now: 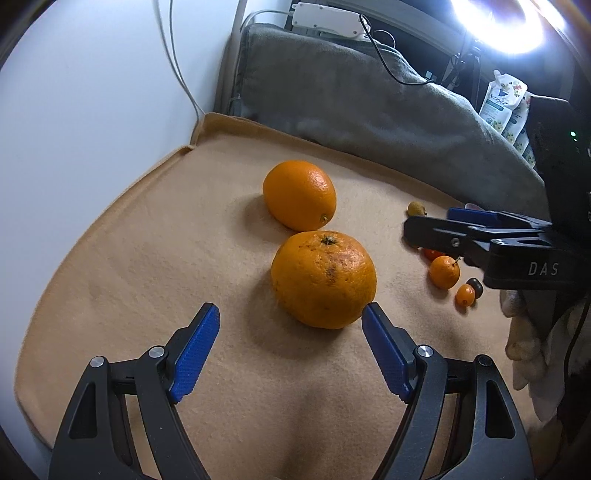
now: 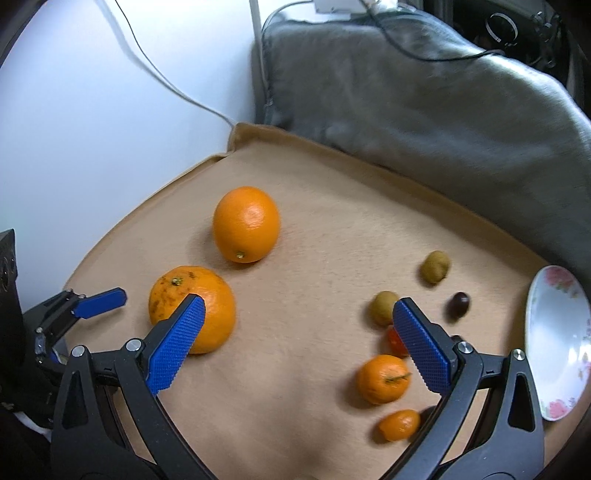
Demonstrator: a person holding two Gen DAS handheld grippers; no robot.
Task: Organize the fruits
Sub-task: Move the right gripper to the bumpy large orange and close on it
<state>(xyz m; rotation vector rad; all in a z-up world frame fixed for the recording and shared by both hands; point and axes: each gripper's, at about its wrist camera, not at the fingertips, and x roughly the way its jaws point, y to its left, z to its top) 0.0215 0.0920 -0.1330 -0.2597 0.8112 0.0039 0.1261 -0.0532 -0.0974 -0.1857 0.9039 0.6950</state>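
Two large oranges lie on a tan cloth (image 1: 147, 258): a blemished one (image 1: 323, 279) (image 2: 218, 306) near, a smooth one (image 1: 300, 194) (image 2: 246, 223) behind it. My left gripper (image 1: 291, 315) (image 2: 99, 301) is open and empty, just short of the blemished orange. My right gripper (image 2: 299, 306) (image 1: 436, 225) is open and empty above the cloth. Small fruits lie to the right: a mandarin (image 2: 383, 379) (image 1: 444, 271), a kumquat (image 2: 399, 425) (image 1: 465, 294), two brownish-green fruits (image 2: 436, 266) (image 2: 384, 307), a dark fruit (image 2: 458, 305) and a red one (image 2: 396, 340), partly hidden by my right finger.
A white floral plate (image 2: 557, 347) sits at the cloth's right edge. A grey blanket (image 2: 424, 96) is heaped along the back. A white wall with cables (image 1: 92, 92) is on the left. A bright lamp (image 1: 498, 22) glares at top right.
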